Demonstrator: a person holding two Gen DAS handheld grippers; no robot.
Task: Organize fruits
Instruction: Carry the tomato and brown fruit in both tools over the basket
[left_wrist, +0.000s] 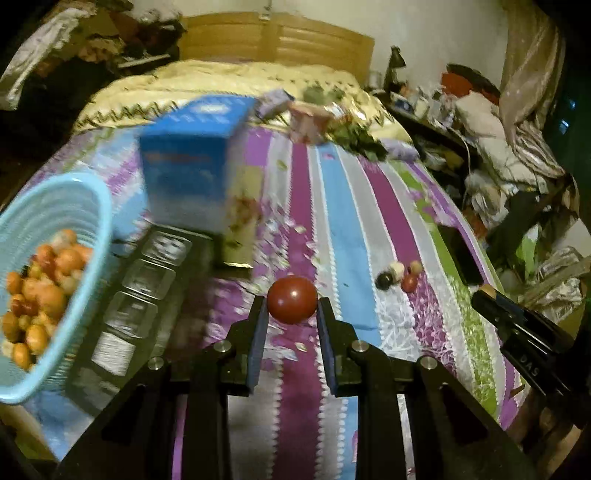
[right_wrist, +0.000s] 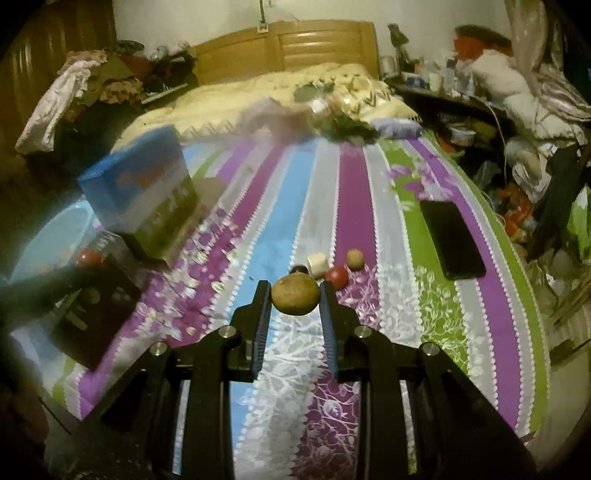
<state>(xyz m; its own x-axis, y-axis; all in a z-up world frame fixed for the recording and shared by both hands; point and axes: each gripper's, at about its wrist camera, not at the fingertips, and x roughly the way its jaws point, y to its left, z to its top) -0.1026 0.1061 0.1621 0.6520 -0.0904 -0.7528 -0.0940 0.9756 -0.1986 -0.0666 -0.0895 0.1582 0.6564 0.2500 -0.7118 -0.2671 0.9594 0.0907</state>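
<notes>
Left gripper (left_wrist: 291, 301): both blue-padded fingers pinch a round red fruit (left_wrist: 291, 299) at its sides, clear of the bed. Right gripper (right_wrist: 294, 295): fingers pressed against a brown oval fruit (right_wrist: 295, 294), likewise held above the cover. Below both lies a striped bedspread (right_wrist: 388, 229) — purple, blue, grey and green bands with a floral print. Loose items remain on it just beyond the right gripper's tips: a small red fruit (right_wrist: 337, 277), a smaller brown fruit (right_wrist: 355, 258), a pale cylindrical piece (right_wrist: 318, 263) and a dark round one (right_wrist: 300, 268), partly hidden behind the held fruit. A black phone (right_wrist: 451, 239) lies flat on the green stripe, well apart to the right. In the left wrist view a light-blue basket (left_wrist: 85, 206) sits at the left edge, filled with orange and red fruits (left_wrist: 40, 291); beside it a dark tray of clear compartments (left_wrist: 147, 280) — contents blurred. A blue carton (left_wrist: 188, 166) stands behind the tray. The right gripper's tip shows at the far right of that view.
</notes>
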